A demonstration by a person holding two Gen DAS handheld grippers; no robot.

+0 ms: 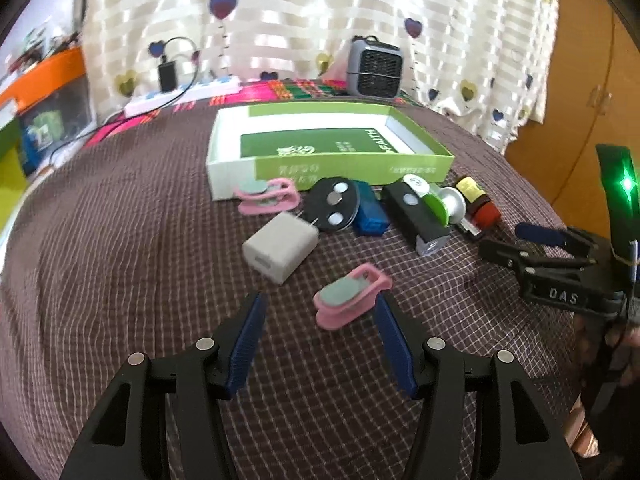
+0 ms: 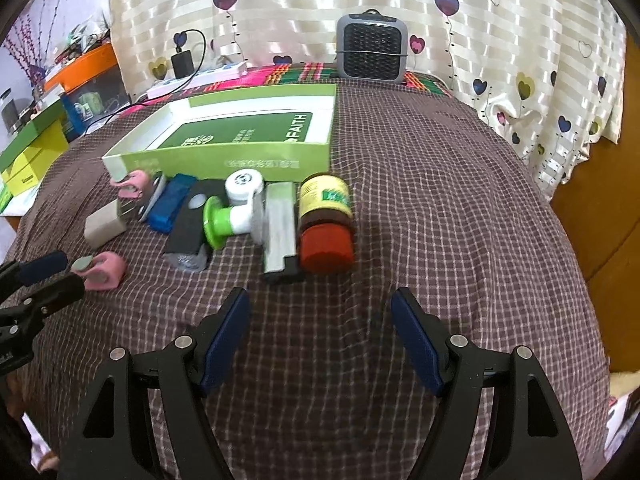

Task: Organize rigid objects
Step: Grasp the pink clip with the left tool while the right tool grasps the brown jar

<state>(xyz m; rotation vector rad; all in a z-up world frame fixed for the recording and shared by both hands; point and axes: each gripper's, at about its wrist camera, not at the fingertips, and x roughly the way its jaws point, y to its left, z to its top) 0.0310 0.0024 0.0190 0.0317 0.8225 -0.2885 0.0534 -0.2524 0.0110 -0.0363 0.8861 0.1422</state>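
Observation:
A green and white open box point(image 1: 280, 156) lies on the checked cloth; it also shows in the right wrist view point(image 2: 224, 160). In front of it lie a pink clip point(image 1: 268, 197), a grey charger point(image 1: 280, 248), a black disc point(image 1: 335, 204), a blue case point(image 1: 370, 210), a black block point(image 1: 416, 216), a green and white spool point(image 1: 438, 200) and a red-capped bottle point(image 2: 326, 224). A second pink clip point(image 1: 350, 296) lies just ahead of my open left gripper point(image 1: 320, 304), near its right finger. My right gripper point(image 2: 320, 300) is open and empty, short of the bottle.
A grey fan heater point(image 2: 372, 48) stands at the back by the heart-patterned curtain. A power strip with a black adapter point(image 2: 182, 64) lies at the back left. Boxes and bins point(image 2: 36, 148) stand beyond the left edge. A wooden cabinet point(image 1: 592, 80) is at the right.

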